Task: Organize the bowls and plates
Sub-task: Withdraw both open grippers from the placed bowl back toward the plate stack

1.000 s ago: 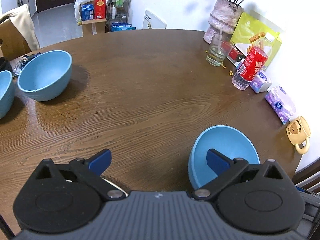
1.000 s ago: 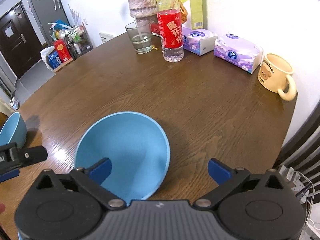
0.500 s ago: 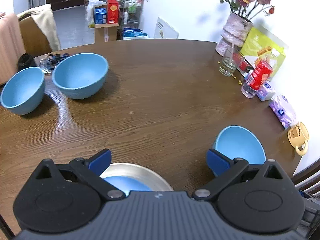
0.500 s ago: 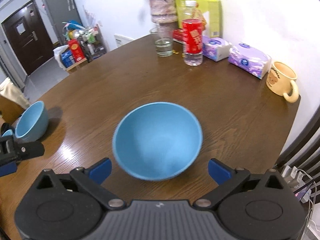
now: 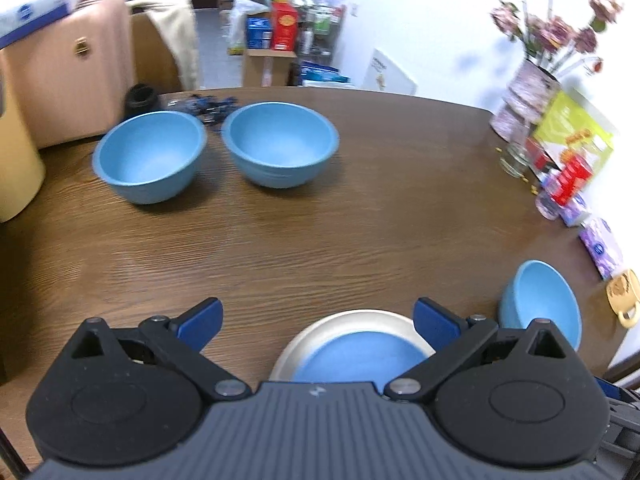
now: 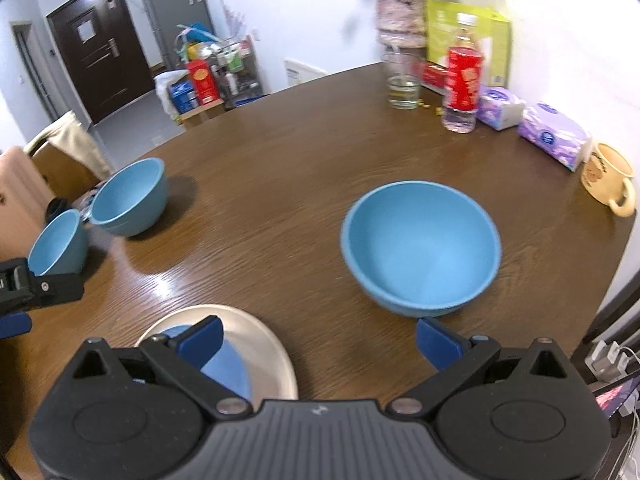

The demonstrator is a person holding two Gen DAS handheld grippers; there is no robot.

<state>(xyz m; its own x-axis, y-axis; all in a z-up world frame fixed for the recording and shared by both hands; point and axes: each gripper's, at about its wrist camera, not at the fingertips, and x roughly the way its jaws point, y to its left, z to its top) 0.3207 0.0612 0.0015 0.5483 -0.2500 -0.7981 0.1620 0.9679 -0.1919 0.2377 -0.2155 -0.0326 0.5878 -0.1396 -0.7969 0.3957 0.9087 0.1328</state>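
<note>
On the round wooden table three blue bowls were seen: two at the far left, one nearer the right edge. A blue plate stacked on a pale plate was partly hidden behind the left gripper. Both the left and the right gripper were spread wide, nothing held (edges blurred).

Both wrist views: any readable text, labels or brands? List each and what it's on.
None can be read for certain.
Bottle: red label with pale characters, blurred.
Mug: dark lettering above a bear drawing, too small.
Tissue packs: round blue logo, unreadable.
Green bag: small print, blurred.
Red box on the floor: orange emblem, unreadable.
White box at the top left: blue logo, blurred.
</note>
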